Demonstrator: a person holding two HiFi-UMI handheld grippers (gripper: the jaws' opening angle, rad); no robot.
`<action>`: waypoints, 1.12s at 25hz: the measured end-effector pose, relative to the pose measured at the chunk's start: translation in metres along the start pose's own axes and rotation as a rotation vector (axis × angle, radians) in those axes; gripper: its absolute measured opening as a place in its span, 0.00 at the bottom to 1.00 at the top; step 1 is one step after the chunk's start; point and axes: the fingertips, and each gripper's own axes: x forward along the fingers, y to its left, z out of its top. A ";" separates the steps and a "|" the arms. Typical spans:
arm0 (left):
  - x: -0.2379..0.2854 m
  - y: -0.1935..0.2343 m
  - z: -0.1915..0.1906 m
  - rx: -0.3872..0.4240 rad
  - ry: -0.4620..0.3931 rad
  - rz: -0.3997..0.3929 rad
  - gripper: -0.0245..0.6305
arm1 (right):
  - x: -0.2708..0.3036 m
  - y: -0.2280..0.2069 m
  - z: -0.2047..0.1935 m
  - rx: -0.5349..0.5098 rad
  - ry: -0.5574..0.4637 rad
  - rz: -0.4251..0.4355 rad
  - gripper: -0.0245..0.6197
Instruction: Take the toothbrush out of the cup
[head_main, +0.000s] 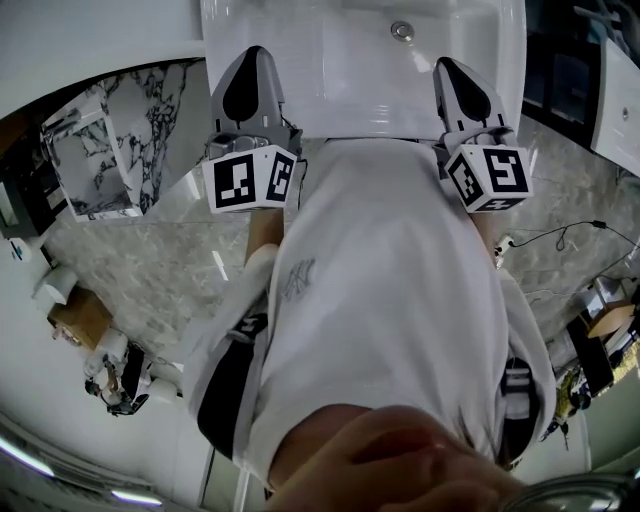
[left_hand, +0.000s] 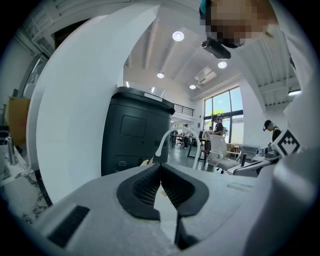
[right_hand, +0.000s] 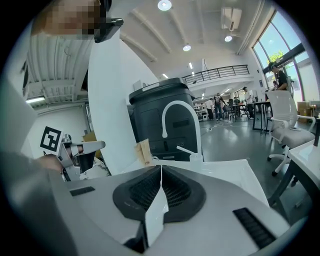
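In the right gripper view a small pale cup (right_hand: 196, 158) stands on the white sink's rim (right_hand: 235, 172), just beyond my jaws. A thin white toothbrush (right_hand: 184, 149) leans out of it to the left. A curved white faucet (right_hand: 172, 112) rises behind it. My right gripper (right_hand: 161, 168) is shut with nothing between its pads, short of the cup. My left gripper (left_hand: 160, 166) is also shut and empty, and only the faucet (left_hand: 167, 136) shows ahead of it. From the head view both grippers, left (head_main: 254, 52) and right (head_main: 446, 64), hover over the sink's near edge (head_main: 360, 110); the cup is out of sight there.
A big black bin (right_hand: 160, 117) stands behind the sink. A brown paper packet (right_hand: 144, 151) lies left of the cup. A marble-patterned counter (head_main: 110, 140) is on the left. My white shirt (head_main: 390, 300) fills the middle of the head view. Chairs, desks and people show far off.
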 end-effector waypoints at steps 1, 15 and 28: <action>0.003 0.001 0.001 0.001 -0.001 -0.006 0.06 | -0.001 -0.002 0.001 0.001 -0.003 -0.009 0.06; 0.057 0.020 -0.002 0.085 0.014 -0.030 0.24 | -0.005 -0.016 0.000 0.024 -0.010 -0.071 0.06; 0.120 0.038 -0.034 0.143 0.078 -0.042 0.41 | -0.009 -0.018 -0.003 0.032 -0.010 -0.105 0.06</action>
